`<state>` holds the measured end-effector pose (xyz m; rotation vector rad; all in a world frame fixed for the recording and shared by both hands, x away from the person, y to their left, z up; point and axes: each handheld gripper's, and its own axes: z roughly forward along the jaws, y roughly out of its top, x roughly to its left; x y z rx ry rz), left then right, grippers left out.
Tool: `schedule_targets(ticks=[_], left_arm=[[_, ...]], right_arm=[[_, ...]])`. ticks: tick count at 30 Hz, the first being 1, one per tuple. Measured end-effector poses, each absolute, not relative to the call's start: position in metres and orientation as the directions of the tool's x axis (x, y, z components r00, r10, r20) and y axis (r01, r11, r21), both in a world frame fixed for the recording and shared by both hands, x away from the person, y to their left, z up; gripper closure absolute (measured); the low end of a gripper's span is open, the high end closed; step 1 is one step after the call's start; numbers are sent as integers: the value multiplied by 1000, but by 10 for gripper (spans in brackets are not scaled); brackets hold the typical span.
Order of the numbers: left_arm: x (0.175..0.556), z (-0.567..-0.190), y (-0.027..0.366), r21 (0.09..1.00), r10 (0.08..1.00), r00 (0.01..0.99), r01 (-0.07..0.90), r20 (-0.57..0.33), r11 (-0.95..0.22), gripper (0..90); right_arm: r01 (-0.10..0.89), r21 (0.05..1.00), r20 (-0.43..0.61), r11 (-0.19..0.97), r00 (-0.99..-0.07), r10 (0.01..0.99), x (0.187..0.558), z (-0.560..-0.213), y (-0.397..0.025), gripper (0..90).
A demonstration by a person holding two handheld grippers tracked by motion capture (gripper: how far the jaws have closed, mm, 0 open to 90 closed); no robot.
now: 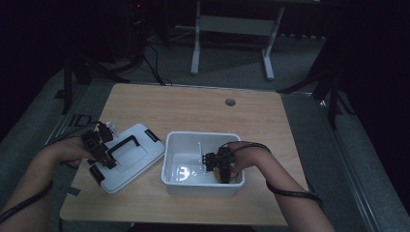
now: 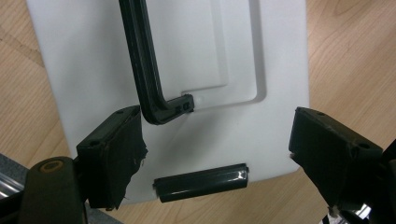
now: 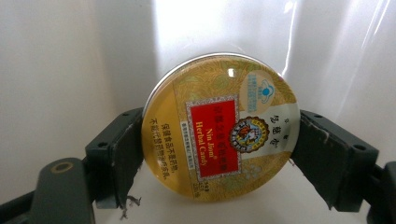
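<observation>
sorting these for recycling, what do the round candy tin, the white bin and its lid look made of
Candy tin: likely printed metal, glossy; a silvery rim edge and sharp glints show. It sits between the right gripper jaws.
Bin: white plastic, smooth and slightly translucent, with soft bright reflections on its walls.
Lid: matte white moulded plastic with stepped recesses; its handle and latch look like shiny dark plastic.

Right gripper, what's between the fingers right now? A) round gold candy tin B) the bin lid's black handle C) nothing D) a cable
A: in the right gripper view the right gripper has its fingers pressed on both sides of a round gold candy tin, inside the white bin.
</observation>
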<state>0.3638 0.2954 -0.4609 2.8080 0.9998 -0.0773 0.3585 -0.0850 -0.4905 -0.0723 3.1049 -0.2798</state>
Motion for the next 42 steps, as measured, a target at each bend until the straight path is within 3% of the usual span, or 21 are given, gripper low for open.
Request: schedule_targets(ticks=[10,24,30,42], left_arm=[[363,-458,296,137,624,775,632,-100,-763,173],[363,-457,297,137,624,775,632,-96,-763,173],[362,-456,295,137,621,778,628,-92,-766,173],[361,-458,298,117,628,774,634,-83,-765,173]], right_arm=[[-37,-152,-39,988,-998,-44,359,-478,-85,148],[-38,5,-82,999,-996,-37,357,-417,-96,117],[-14,57,-113,998,-994,-7,356,-390,-115,117],[46,92,-147,995,-987,59,354,-367,-164,123]])
